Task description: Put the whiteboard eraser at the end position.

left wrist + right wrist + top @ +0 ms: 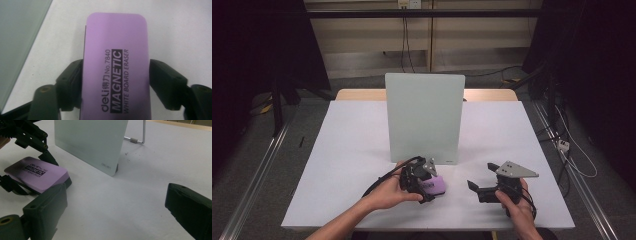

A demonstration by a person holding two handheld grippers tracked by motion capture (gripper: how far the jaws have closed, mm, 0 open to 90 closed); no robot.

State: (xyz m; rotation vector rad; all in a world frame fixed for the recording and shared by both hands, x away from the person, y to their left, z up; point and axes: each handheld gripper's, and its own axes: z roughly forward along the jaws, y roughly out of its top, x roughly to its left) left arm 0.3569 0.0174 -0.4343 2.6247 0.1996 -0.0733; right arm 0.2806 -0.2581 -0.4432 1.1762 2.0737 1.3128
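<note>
eraser picked up, board not wiped yet

nearest the camera, the person's two hands come in from the bottom of the high view, one on each tool. the left gripper has its jaws closed on the purple eraser. in the left gripper view the jaws press on both long sides of it, and you can read "magnetic white board eraser" on top. the eraser sits low, at the tabletop or just above it; i cannot tell if it still touches. it is just in front of the board.

the right gripper is a bit to the side, apart from the eraser. its jaws are wide open and hold nothing. in the right gripper view you look between them at bare white tabletop, with the eraser off to one side.

farther back stands the small white board. it is upright near the middle of the tabletop, and a metal leg props it up from behind. its face looks clean, though small marks would be hard to see.

so i think the grab is done. what looks left is to lift the eraser up to the board and rub it across the face.
</note>
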